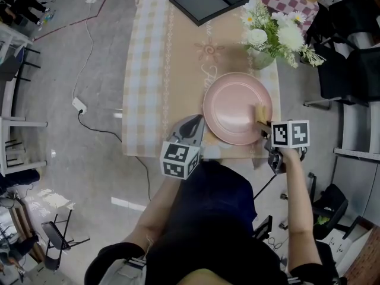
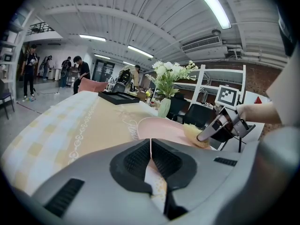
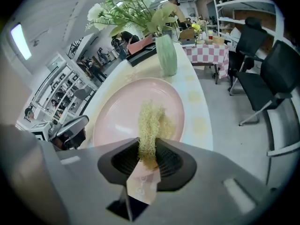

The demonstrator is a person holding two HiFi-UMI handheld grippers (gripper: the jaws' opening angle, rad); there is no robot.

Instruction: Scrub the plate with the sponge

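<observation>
At three o'clock on the round pink plate, my right claw clamps the yellow fibrous sponge against it. Most of the plate looks unscrubbed. My left claw is clenched, empty.

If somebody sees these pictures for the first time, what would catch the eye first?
The big pink plate near the table's front edge stands out, with the right gripper holding a yellow sponge on its right side, jaws shut on it. Just behind the plate stands a vase of white flowers, and the left gripper is at the plate's left with its jaws together and empty.
</observation>
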